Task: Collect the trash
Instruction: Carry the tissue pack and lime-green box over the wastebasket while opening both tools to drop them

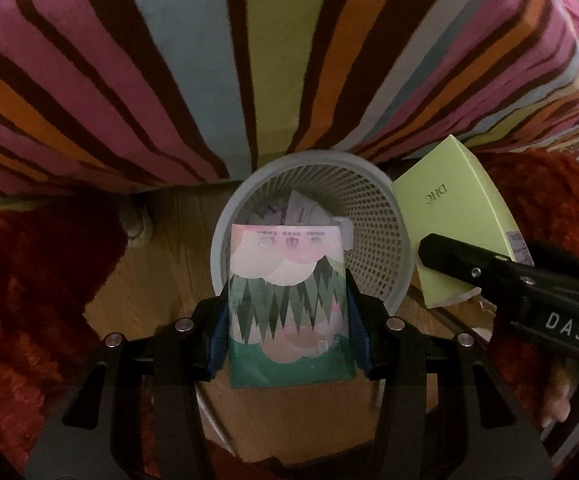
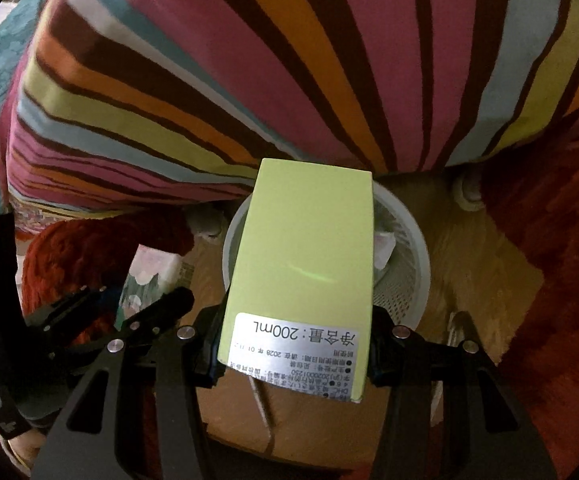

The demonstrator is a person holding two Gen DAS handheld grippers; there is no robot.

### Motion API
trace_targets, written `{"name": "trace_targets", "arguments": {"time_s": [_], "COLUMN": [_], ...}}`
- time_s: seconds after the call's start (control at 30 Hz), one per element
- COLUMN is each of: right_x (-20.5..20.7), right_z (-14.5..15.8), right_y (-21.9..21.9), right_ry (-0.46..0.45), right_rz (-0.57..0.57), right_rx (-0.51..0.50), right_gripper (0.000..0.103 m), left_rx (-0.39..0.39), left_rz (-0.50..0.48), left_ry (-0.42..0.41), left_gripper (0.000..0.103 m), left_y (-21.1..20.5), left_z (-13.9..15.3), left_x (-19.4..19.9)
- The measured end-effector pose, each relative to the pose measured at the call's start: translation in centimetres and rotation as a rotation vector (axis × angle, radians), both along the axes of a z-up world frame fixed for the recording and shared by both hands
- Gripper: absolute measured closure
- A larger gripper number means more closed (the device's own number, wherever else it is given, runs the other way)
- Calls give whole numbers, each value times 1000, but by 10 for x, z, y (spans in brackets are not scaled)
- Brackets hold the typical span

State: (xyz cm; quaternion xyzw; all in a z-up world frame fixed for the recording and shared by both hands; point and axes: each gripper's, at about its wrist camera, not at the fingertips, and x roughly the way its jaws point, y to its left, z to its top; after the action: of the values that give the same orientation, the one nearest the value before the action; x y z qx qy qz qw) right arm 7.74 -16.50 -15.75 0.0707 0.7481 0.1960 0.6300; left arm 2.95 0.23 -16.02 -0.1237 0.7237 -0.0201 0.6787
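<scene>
My left gripper (image 1: pixel 287 320) is shut on a green and pink tissue pack (image 1: pixel 287 304), held over the near rim of a white mesh trash bin (image 1: pixel 373 216) with paper scraps inside. My right gripper (image 2: pixel 295 344) is shut on a light green DHC box (image 2: pixel 305 264), held over the bin (image 2: pixel 405 264). In the left wrist view the green box (image 1: pixel 453 220) hangs just right of the bin, with the right gripper's finger (image 1: pixel 461 264) across it. In the right wrist view the tissue pack (image 2: pixel 149 276) and left gripper (image 2: pixel 129 312) show at the left.
A striped multicoloured bedcover (image 1: pixel 209 72) hangs just behind the bin. A red shaggy rug (image 1: pixel 21 288) lies on both sides of the wooden floor (image 1: pixel 169 256). A white bed foot (image 1: pixel 135 224) stands left of the bin.
</scene>
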Motion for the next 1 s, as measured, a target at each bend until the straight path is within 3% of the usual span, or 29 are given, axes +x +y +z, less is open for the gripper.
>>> {"name": "trace_targets", "arguments": {"time_s": [0.33,0.63,0.7,0.77,0.8,0.83,0.9,1.0], "right_x": [4,5,6,6,5,5,6,4], "right_z": [-30,-48,-49,-49,-51,-51,-51,-52], "right_y": [-2,6,5,1,-1,-2,-5,-4], "right_ry": [133,169,175,187,197,204,200,196], "right_rz": [-23,-1,-7,-21,-29,-38,-50,-50], "right_rx": [-35,-68,-71,-83,-90,-94,-104,-114], "right_gripper": [54,53,52,48,42,32,25,24], "left_rx": [5,0,-5,-6,1,8,14,18], "left_rz": [-66,-101,-99,-98,-100,-103,-111,-120], "left_ry": [127,177,194,206,207,206,210,220], "left_gripper": [54,53,48,27,24,23,23,23], "left_y": [-20,-26,-26,-26,-26,-26,-29,-32], "left_z": [-28,-38,-41,-44,-43,-43,-46,-48], "left_x": [9,9,9,10,10,11,12,12]}}
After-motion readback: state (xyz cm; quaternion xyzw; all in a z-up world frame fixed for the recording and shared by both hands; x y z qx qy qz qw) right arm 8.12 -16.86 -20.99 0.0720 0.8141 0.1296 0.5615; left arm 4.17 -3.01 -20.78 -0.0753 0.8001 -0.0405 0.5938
